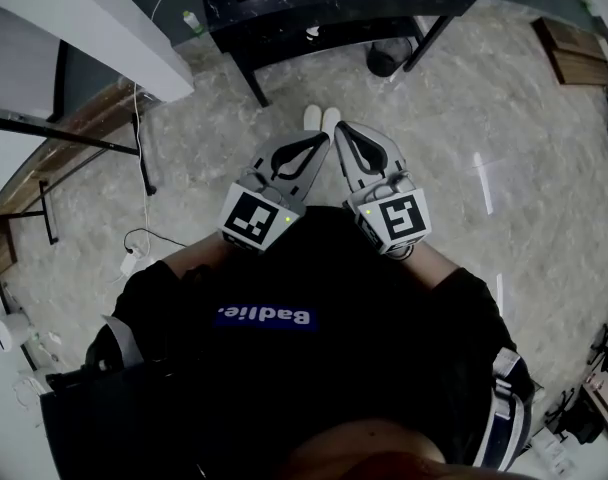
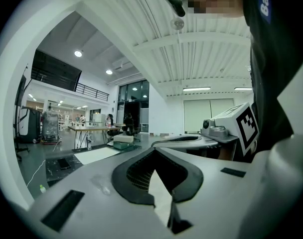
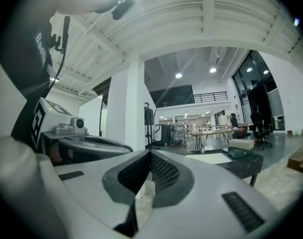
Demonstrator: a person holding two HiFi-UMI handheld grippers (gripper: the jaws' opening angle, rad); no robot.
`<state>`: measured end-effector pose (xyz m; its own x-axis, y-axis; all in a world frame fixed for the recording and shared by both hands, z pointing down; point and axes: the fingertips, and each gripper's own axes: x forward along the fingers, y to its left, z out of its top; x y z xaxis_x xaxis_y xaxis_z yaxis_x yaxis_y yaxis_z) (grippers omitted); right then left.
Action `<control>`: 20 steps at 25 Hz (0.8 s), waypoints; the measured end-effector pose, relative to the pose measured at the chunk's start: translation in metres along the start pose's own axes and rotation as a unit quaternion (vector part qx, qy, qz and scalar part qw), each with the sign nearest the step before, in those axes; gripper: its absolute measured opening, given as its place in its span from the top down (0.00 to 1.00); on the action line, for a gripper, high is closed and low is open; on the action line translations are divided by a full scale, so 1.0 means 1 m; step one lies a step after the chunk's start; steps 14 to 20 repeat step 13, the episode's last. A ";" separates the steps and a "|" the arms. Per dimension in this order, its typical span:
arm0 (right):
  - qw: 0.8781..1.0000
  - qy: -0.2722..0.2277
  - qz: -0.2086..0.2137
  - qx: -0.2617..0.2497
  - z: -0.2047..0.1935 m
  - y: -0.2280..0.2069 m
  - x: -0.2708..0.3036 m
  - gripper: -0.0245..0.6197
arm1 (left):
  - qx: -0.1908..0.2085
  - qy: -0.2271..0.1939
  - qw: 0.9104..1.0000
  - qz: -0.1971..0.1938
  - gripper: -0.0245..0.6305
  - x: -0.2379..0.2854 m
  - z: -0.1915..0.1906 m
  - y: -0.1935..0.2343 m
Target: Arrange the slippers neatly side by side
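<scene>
In the middle of the head view a person in a black top (image 1: pixel 314 388) with a blue patch of white lettering holds both tools close to the chest, pointing toward the top of the frame. The grey two-jaw left gripper (image 1: pixel 321 141), with a black-and-white marker cube at its back, has its claw closed. In the left gripper view the jaw tips meet in a point above a teardrop-shaped gap lined with black ribbed pads, and nothing sits in that gap. The grey right gripper (image 1: pixel 342 128), just beside it at centre right, is likewise closed tip to tip and empty in the right gripper view. The tips of the two grippers lean toward each other, near but apart. Just above those tips, two small white rounded toe ends (image 1: pixel 313 117) lie side by side and touching on the pale marbled stone floor (image 1: pixel 464 168). They look like the slippers, though it cannot be told whether they are on the person's feet. Further up, along the top edge, stands a black table with a dark marbled top (image 1: pixel 284 13), and a dark round bin (image 1: pixel 389 58) sits beneath it. A white slanted wall panel (image 1: pixel 74 23) fills the upper left, a thin white cable with a plug (image 1: pixel 132 258) trails over the floor at the left, and a brown wooden box (image 1: pixel 574 53) lies at the upper right.
</scene>
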<state>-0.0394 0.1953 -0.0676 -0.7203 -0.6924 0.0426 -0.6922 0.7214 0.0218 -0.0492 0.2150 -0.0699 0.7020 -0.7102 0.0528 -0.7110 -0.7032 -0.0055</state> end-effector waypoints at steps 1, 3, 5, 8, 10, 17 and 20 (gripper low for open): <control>1.000 0.009 -0.003 0.001 -0.001 0.002 0.001 0.96 | 0.001 0.000 1.000 0.000 0.96 -0.002 0.000 0.001; 1.000 0.029 -0.010 0.006 -0.004 0.004 0.001 0.96 | 0.004 -0.002 1.000 -0.003 0.96 -0.005 0.001 0.002; 1.000 0.020 -0.010 0.004 -0.002 0.004 0.002 0.96 | 0.005 -0.002 1.000 -0.006 0.96 -0.005 0.001 0.002; 1.000 0.006 -0.008 -0.002 0.003 0.005 0.004 0.96 | 0.004 -0.001 1.000 -0.008 0.96 -0.005 0.002 0.002; 1.000 0.006 -0.008 -0.003 0.002 0.005 0.003 0.96 | 0.003 -0.003 1.000 -0.005 0.96 -0.005 0.002 0.003; 1.000 0.023 -0.015 0.004 -0.005 0.003 -0.001 0.96 | 0.001 -0.006 1.000 -0.002 0.96 -0.006 0.001 0.004; 1.000 0.023 -0.015 0.004 -0.005 0.003 -0.001 0.96 | 0.001 -0.006 1.000 -0.002 0.96 -0.006 0.001 0.004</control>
